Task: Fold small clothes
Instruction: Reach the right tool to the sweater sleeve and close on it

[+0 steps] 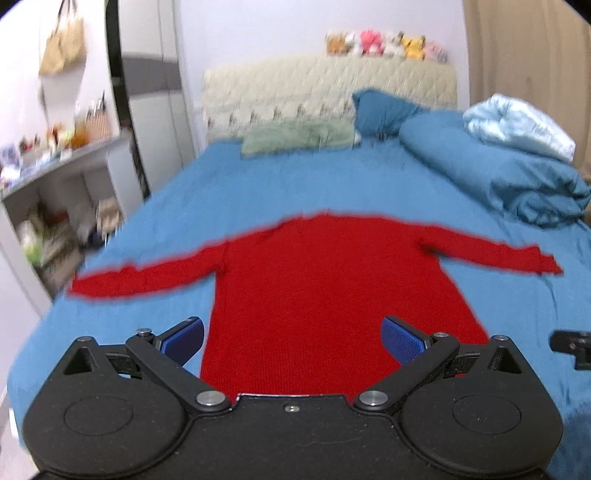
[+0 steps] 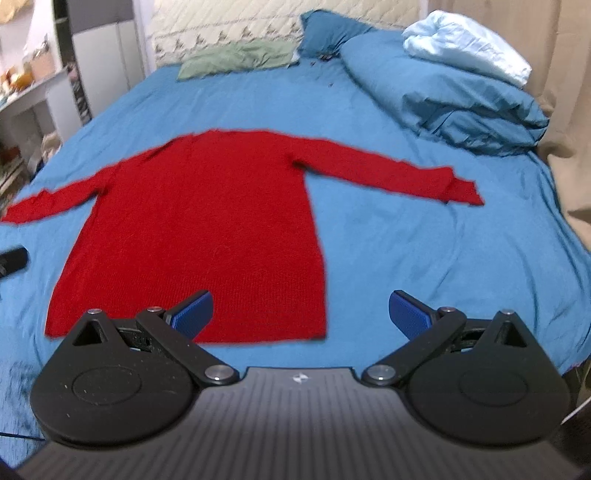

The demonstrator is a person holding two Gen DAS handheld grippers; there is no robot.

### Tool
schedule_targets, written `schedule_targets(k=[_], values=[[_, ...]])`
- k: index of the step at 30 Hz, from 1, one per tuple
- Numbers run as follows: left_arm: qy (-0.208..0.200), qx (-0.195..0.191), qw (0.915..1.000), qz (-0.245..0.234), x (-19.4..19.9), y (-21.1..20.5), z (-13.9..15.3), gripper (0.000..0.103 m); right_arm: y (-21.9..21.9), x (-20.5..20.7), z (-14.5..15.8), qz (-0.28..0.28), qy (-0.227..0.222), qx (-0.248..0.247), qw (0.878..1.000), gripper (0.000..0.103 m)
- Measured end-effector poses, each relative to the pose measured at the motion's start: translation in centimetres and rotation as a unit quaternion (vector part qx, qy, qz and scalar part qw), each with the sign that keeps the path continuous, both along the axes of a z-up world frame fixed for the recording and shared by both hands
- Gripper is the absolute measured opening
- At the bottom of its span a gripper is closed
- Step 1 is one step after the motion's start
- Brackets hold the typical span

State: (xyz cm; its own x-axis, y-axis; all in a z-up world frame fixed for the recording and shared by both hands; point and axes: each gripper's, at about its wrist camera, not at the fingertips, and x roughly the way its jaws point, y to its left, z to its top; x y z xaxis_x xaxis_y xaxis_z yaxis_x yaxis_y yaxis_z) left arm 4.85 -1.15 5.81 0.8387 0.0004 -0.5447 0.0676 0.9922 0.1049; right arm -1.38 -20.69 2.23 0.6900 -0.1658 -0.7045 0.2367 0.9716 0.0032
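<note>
- The surface is a bed (image 2: 406, 240) with a blue sheet that takes up nearly the whole view from both wrist cameras, lightly wrinkled but mostly flat.
- A red sweater (image 1: 325, 295) (image 2: 207, 229) lies flat on it, hem end nearest the grippers, both sleeves stretched out sideways, neck pointing away.
- The left gripper (image 1: 291, 338) hangs right over the hem area, blue pads spread wide with nothing between them. The sweater's body fills the gap ahead of it.
- The right gripper (image 2: 301, 314) is spread wide too and holds nothing. The sweater's lower right corner sits just ahead between its fingers, the left pad over red knit, the right pad over bare sheet.
- Far ahead of both grippers is a cream quilted headboard (image 1: 328, 85) with a row of plush toys (image 1: 386, 44) on top, pretty blurry.
- Up by the headboard there's a green cloth (image 2: 240, 57) and a dark blue pillow (image 2: 328, 31).
- Ahead and to the right is a bunched blue duvet (image 2: 443, 85) with a pale blue bundle (image 2: 469, 44) on top, well apart from the right sleeve.
- Off to the left of the bed is a shelf unit (image 1: 55, 192) with cluttered bits too blurry to make out, and a tan bag (image 1: 62, 40) hanging on the wall.
- Beige curtain (image 2: 565, 74) on the right.
</note>
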Motion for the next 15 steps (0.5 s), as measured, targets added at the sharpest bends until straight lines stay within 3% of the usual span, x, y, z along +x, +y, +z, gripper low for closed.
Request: schedule_targets(k=[4,7,10,15], values=[[-0.039,-0.008,0.9991,-0.017,4.9,-1.9,3.0,0.103,-4.5,2.5,1.9,-0.028,-0.014,-0.003,1.0,0.103],[-0.039,-0.024,0.9983,-0.037,10.1,-3.7,3.5,0.103,-8.3,5.0,2.4,-0.051,-0.024,-0.003,0.998,0.103],[-0.018,-0.03,0.9979,-0.055,15.5,-6.1,2.4,0.103,-12.7,8.0,1.6,-0.079,-0.028,0.012,0.996,0.103],[0.044,-0.046,0.9957,-0.068,24.0,-9.2,-2.3,0.103,-19.0,12.9,-2.6,-0.116,-0.026,0.06,0.991,0.103]])
